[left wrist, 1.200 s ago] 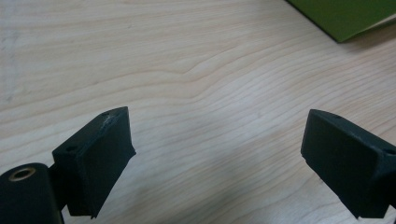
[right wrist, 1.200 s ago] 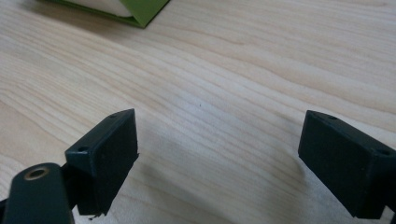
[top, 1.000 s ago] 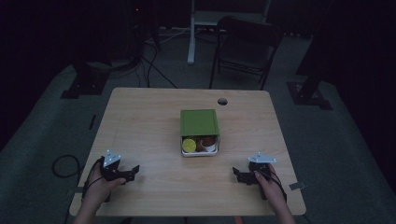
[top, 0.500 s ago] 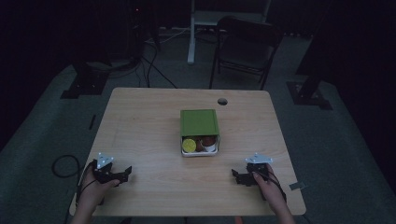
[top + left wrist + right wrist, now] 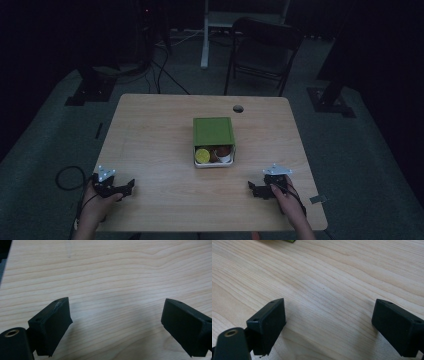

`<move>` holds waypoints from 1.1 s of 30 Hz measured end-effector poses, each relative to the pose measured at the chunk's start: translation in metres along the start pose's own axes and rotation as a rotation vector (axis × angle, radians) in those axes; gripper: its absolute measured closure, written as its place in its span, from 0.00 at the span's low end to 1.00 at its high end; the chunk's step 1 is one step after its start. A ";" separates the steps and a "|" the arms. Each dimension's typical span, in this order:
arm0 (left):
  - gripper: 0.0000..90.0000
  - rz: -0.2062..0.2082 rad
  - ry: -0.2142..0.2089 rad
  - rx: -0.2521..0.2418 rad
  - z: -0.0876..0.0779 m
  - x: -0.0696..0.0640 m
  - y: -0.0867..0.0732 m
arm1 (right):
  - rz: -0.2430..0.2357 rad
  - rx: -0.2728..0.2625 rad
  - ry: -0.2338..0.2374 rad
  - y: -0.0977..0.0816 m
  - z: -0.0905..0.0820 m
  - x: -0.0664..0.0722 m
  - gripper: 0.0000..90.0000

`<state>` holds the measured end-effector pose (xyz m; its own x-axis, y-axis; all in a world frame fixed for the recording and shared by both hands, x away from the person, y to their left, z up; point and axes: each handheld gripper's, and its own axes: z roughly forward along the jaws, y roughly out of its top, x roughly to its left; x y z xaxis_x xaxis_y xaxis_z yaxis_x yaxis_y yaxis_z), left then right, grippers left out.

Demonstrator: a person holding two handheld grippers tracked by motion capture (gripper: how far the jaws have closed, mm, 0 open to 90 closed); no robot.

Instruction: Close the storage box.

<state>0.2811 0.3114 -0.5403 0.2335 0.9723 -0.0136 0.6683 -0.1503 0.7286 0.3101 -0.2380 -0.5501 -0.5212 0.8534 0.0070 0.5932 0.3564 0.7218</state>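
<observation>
A white box [image 5: 214, 162] with a green lid [image 5: 213, 131] slid partly back stands mid-table. Its uncovered front shows a yellow round item [image 5: 202, 155] and brown items [image 5: 223, 151]. My left gripper [image 5: 129, 186] rests at the table's front left corner, held by a hand, jaws spread wide over bare wood [image 5: 117, 315]. My right gripper [image 5: 252, 188] sits at the front right, also open, nothing between its jaws [image 5: 329, 322]. Both point inward toward the table's middle. A sliver of the green lid [image 5: 289, 241] shows at the top edge of the right gripper view.
The wooden table [image 5: 150, 135] has a round cable hole [image 5: 238, 108] near its far edge. A dark chair [image 5: 262, 47] and a white stand [image 5: 206, 35] lie beyond the table. Cables trail on the floor at the left [image 5: 65, 175].
My left gripper has drawn back toward the front left corner of the table. The right gripper has barely shifted. The box is unchanged.
</observation>
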 end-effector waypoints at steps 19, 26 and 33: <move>0.15 -0.009 0.042 0.030 0.000 0.005 -0.006 | 0.000 0.000 0.000 0.000 0.000 0.000 0.13; 0.14 -0.014 0.049 0.033 0.002 0.002 -0.005 | 0.000 0.000 0.000 0.000 0.000 0.000 0.13; 0.13 -0.040 0.074 0.031 0.003 -0.001 -0.004 | 0.000 -0.001 0.000 0.000 0.000 0.000 0.13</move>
<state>0.2804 0.3106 -0.5457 0.1542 0.9880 0.0086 0.6976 -0.1150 0.7072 0.3101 -0.2379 -0.5502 -0.5213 0.8533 0.0073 0.5929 0.3561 0.7223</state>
